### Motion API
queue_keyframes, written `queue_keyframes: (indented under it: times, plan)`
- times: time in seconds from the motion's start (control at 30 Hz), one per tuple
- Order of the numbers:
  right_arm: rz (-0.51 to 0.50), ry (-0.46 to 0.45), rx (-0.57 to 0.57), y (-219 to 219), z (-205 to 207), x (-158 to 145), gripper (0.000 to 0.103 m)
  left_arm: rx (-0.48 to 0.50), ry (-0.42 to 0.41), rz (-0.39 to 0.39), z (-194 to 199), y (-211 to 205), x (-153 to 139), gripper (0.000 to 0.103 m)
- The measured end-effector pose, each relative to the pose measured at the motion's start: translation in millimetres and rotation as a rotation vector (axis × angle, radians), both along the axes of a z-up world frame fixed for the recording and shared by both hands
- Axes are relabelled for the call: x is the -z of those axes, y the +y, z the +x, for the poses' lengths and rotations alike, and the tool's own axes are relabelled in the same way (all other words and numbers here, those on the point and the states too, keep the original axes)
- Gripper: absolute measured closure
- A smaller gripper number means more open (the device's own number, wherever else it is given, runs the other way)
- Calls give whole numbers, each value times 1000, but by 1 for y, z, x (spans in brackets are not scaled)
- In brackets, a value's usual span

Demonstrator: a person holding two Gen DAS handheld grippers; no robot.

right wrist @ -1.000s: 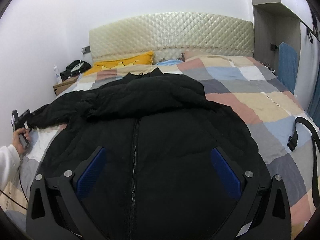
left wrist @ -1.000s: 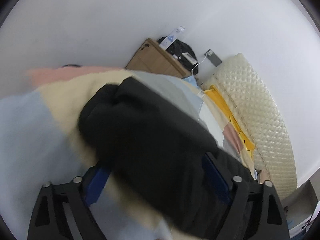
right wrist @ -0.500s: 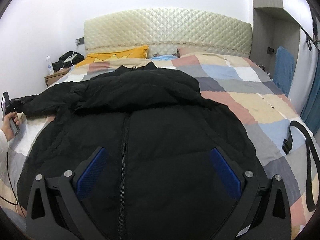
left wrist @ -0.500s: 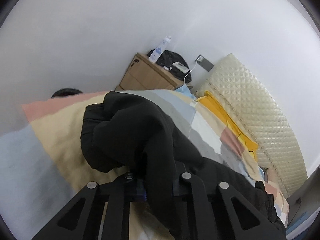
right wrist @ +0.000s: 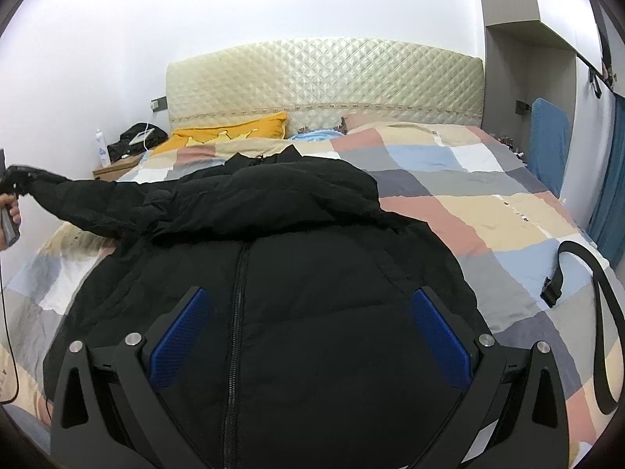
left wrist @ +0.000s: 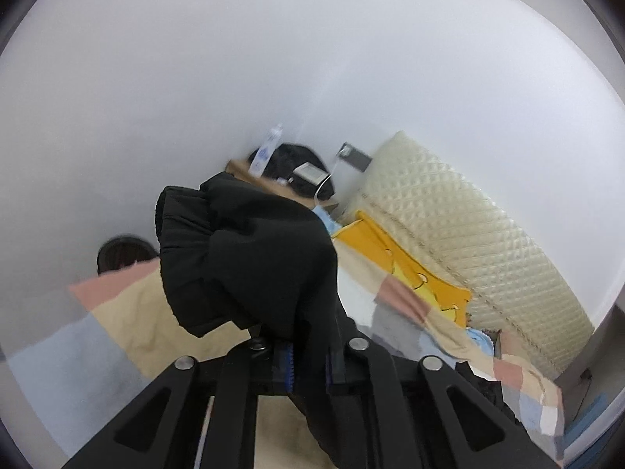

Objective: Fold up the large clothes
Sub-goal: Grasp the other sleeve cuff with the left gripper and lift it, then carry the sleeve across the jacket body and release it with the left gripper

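A large black puffer jacket (right wrist: 273,273) lies front up on the patchwork bed (right wrist: 488,203), zipper toward me. My left gripper (left wrist: 308,355) is shut on the jacket's left sleeve (left wrist: 242,258) near the cuff and holds it lifted above the bed. In the right wrist view the sleeve (right wrist: 86,199) stretches out to the far left, where the left gripper (right wrist: 11,183) and a hand hold it. My right gripper (right wrist: 308,336) is open and empty above the jacket's lower front.
A quilted cream headboard (right wrist: 324,82) and a yellow pillow (right wrist: 230,133) are at the far end. A wooden nightstand (right wrist: 117,168) with a bottle and a dark bag stands at the left. A black strap (right wrist: 586,293) lies on the bed's right side.
My left gripper has shut on the sleeve and lifted it up off the bed. The right gripper has stayed open over the jacket.
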State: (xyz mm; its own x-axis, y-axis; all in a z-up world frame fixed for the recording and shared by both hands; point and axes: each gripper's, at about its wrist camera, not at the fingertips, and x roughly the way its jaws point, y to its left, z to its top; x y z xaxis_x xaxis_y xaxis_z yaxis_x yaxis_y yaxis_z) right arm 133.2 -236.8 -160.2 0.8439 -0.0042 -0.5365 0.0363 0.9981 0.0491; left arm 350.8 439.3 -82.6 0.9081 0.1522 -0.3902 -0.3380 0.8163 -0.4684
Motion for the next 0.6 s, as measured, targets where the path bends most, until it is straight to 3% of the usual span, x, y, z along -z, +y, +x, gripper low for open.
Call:
queue_keyframes:
  times: [0.3,0.6]
  plan:
    - [28,-61,-29,-14,-19,-11,0,73,-25,113,-11,-91,-92,94]
    - [54,-87,-78,-31,-21,-18,0,136,-77,196,-15,-191,-147,94]
